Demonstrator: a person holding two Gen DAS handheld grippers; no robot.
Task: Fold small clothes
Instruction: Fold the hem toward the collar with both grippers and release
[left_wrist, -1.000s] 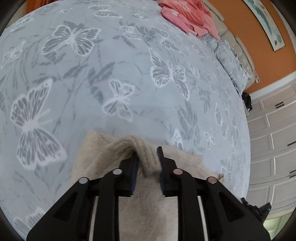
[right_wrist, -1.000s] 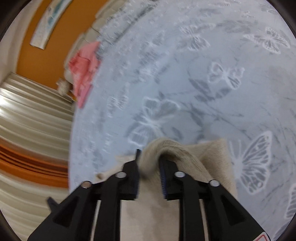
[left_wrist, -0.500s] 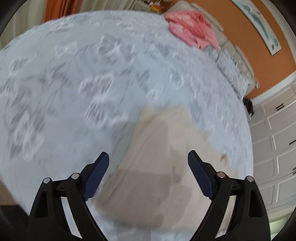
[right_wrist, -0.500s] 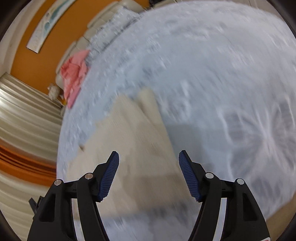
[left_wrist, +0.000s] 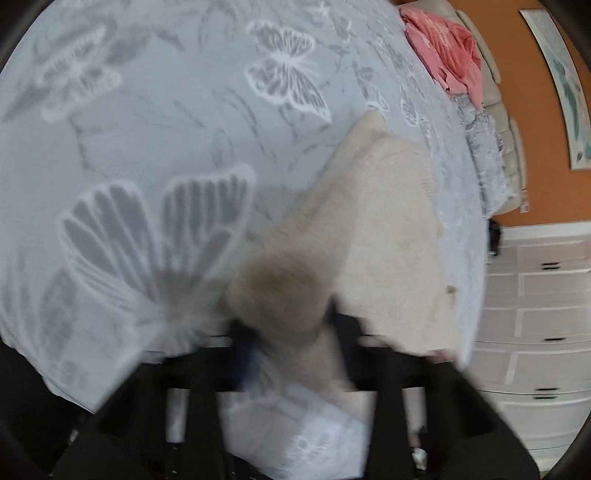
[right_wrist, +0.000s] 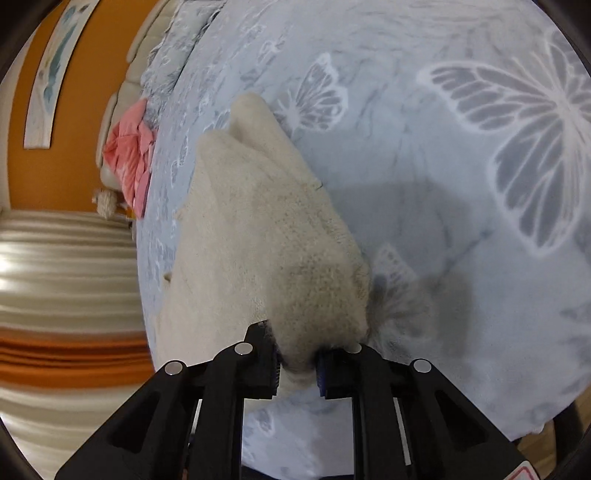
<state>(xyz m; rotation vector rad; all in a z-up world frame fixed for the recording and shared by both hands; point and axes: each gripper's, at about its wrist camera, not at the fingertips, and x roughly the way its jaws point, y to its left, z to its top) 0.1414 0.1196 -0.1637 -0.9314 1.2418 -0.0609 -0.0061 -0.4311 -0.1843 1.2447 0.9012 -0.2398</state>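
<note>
A small cream knit garment (left_wrist: 384, 221) lies on a pale grey butterfly-print bedspread (left_wrist: 147, 110). My left gripper (left_wrist: 295, 332) is closed on the garment's near left corner, which bunches between the jaws; this view is blurred by motion. In the right wrist view my right gripper (right_wrist: 297, 363) is shut on the near right corner of the same cream garment (right_wrist: 258, 221), which stretches away from it over the bedspread (right_wrist: 443, 166).
A pink garment (left_wrist: 447, 55) lies at the far end of the bed, also in the right wrist view (right_wrist: 129, 162). An orange wall and white drawers (left_wrist: 535, 314) stand beyond the bed's edge. Striped curtains (right_wrist: 66, 258) hang on the other side.
One second ago both grippers held a fold of the garment. Half a second ago both were open above it. Now both are shut on its near corners.
</note>
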